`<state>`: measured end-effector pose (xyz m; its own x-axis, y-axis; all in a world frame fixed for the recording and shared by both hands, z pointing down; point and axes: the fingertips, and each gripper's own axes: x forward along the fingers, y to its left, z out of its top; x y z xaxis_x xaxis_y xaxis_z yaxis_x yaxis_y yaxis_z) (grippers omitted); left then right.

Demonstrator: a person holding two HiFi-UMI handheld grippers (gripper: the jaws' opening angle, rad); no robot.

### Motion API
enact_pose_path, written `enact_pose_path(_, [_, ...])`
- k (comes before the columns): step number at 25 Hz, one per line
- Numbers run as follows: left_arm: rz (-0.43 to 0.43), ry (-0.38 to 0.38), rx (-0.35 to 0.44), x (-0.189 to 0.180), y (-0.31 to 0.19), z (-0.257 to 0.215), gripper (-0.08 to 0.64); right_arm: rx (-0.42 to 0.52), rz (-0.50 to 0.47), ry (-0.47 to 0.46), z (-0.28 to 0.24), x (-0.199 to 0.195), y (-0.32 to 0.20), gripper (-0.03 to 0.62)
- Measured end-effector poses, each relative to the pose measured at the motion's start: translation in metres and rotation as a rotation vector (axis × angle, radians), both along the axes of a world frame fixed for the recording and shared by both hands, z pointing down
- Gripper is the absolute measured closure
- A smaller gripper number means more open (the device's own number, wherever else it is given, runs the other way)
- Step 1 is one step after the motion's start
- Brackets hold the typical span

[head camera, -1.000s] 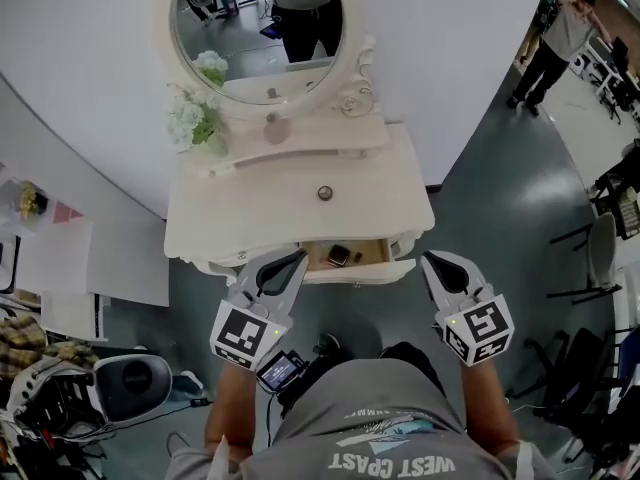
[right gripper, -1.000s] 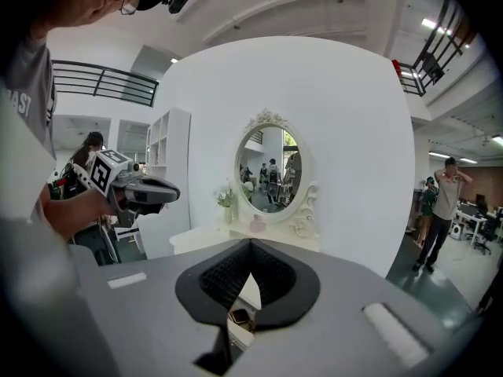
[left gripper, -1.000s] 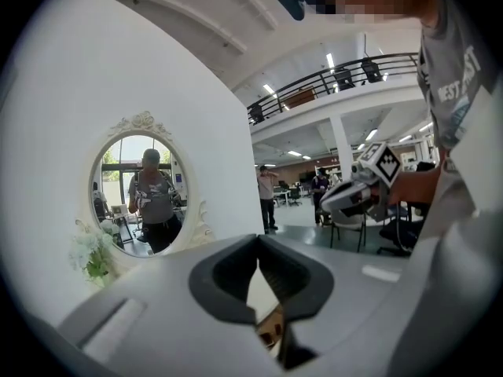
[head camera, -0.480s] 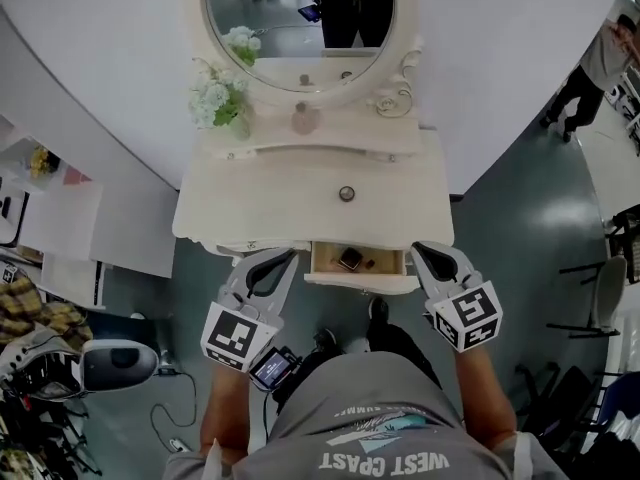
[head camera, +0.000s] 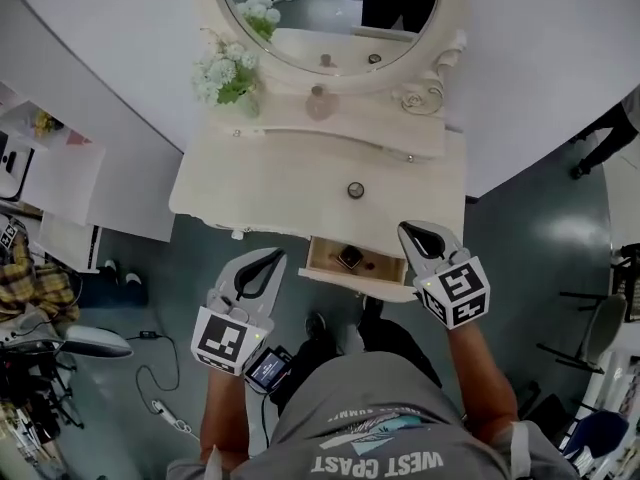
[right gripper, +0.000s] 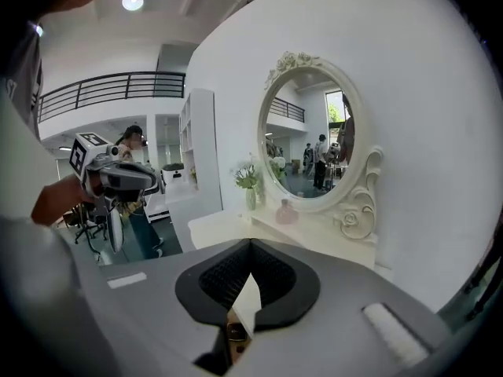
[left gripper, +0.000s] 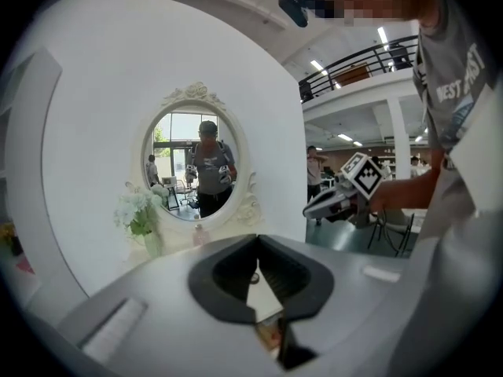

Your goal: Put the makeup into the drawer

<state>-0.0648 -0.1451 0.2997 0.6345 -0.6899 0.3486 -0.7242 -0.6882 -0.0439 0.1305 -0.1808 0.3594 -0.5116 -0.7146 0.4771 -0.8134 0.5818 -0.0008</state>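
Observation:
A cream dressing table has its small drawer pulled open at the front. A dark square compact and a smaller item lie in the drawer. A round makeup pot sits on the tabletop above it. My right gripper is shut and empty, tips at the drawer's right corner. My left gripper is shut and empty, left of the drawer below the table edge. Each gripper view shows the other gripper, the right one and the left one.
An oval mirror stands at the back of the table, with a vase of flowers and a small perfume bottle on the raised shelf. A white cabinet stands left. Cables lie on the floor at the left.
The right gripper has moved in toward the drawer's right corner. The left gripper has drawn away leftward from the drawer. The head view has swung, so the table sits tilted in frame. Both jaws stayed shut.

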Motion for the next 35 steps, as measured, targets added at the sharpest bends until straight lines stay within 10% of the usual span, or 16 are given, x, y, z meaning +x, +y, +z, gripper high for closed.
enact_pose_path(22, [-0.162, -0.011, -0.170, -0.011, -0.043, 0.099, 0.557, -0.202, -0.109, 0.085, 0.169, -0.019, -0.125, 0.588])
enact_pose_path(35, [-0.191, -0.006, -0.242, -0.020, -0.045, 0.147, 0.557, -0.298, -0.128, 0.188, 0.265, -0.037, -0.155, 0.479])
